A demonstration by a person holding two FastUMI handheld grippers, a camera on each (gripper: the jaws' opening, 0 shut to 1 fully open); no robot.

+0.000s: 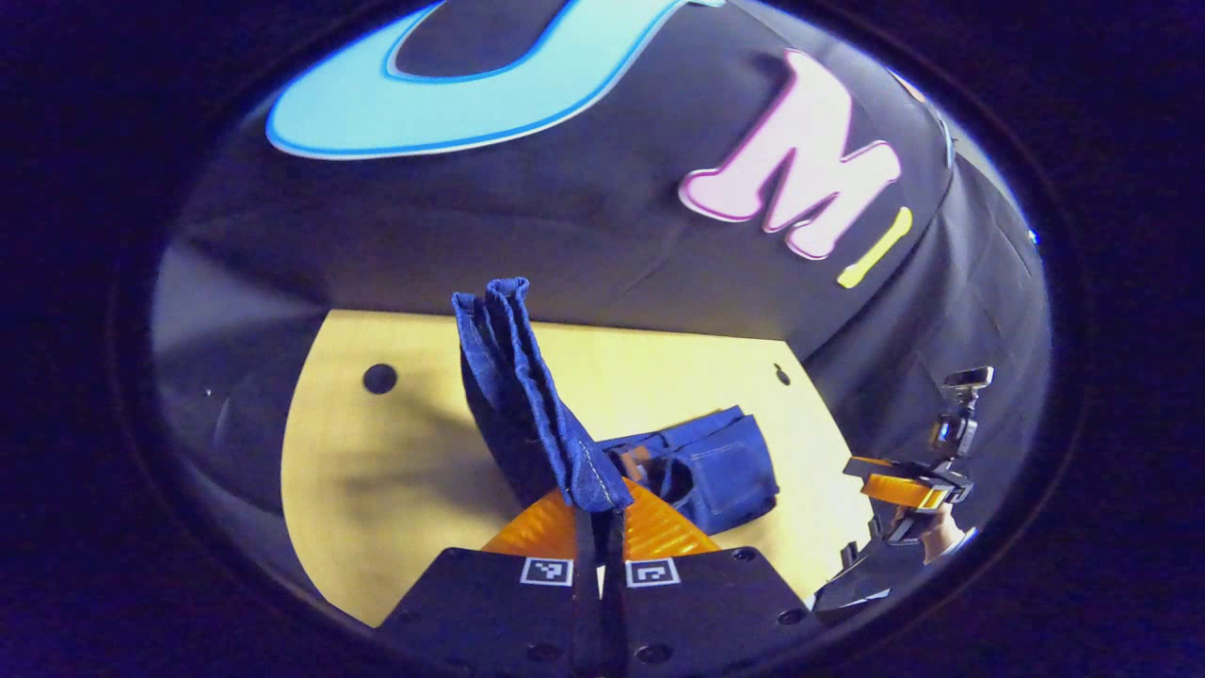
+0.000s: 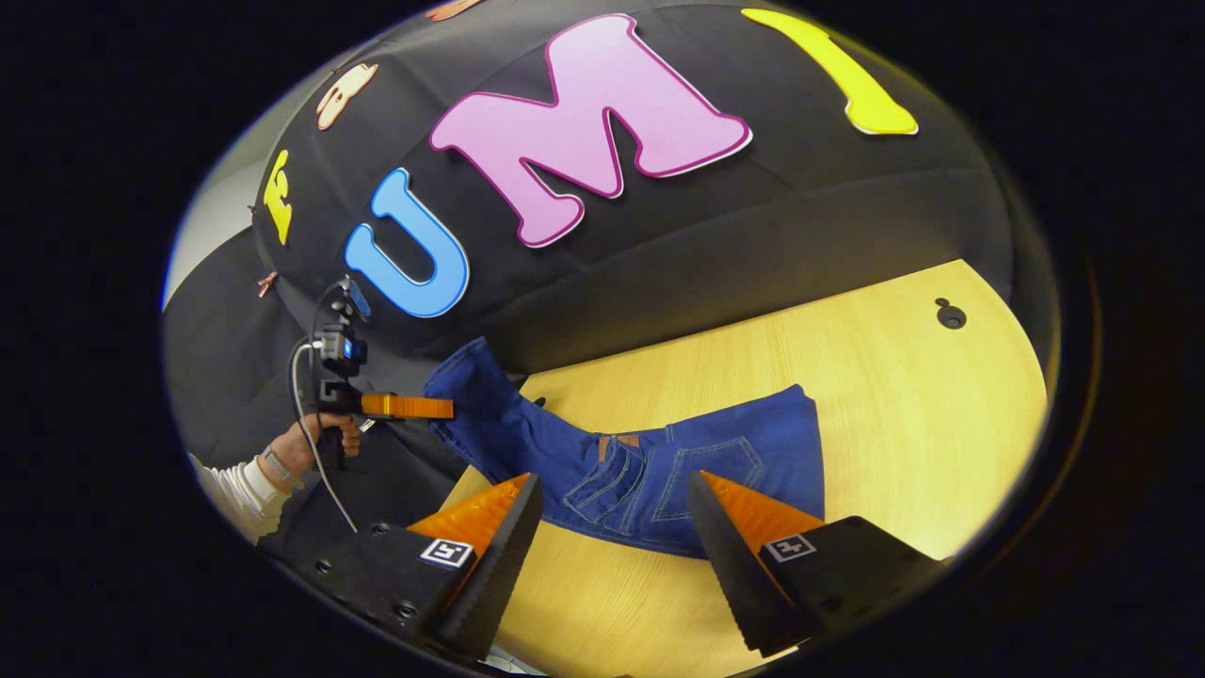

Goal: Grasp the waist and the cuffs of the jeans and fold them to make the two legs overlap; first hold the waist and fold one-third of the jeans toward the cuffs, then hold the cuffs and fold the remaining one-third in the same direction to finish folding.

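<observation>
Left gripper point(image 1: 600, 513): fingers together, clamped on the cuff end of the jeans point(image 1: 527, 395). In the left gripper view the doubled cuffs point(image 1: 494, 297) stand up from the pinch toward 12 o'clock, hem edges at the top, lifted off the table point(image 1: 377, 471). The rest of the denim trails from the pinch toward 3 o'clock, where the waist section with a back pocket point(image 1: 730, 471) lies flat on the wood.

Right gripper point(image 2: 612, 537): fingers wide apart, nothing between them, hovering just above the table point(image 2: 894, 395). In the right gripper view the waist end of the jeans point(image 2: 715, 461) lies flat directly ahead at 12 o'clock of the gap, back pockets point(image 2: 706, 476) and stitching facing up, a brown waistband patch point(image 2: 617, 441) near the middle. From there the legs run up toward 10 o'clock, off the table edge, to the left gripper point(image 2: 438, 407) held in a hand point(image 2: 315, 447) with a white sleeve point(image 2: 240, 490); a cable point(image 2: 315, 452) hangs from it.

In the left gripper view the right gripper point(image 1: 904, 490) sits at 3 o'clock, beyond the table's edge, well apart from the denim.

Two dark holes in the tabletop: one at 10 o'clock point(image 1: 379, 379) and one at 1 o'clock point(image 1: 781, 375) of the left gripper view.
</observation>
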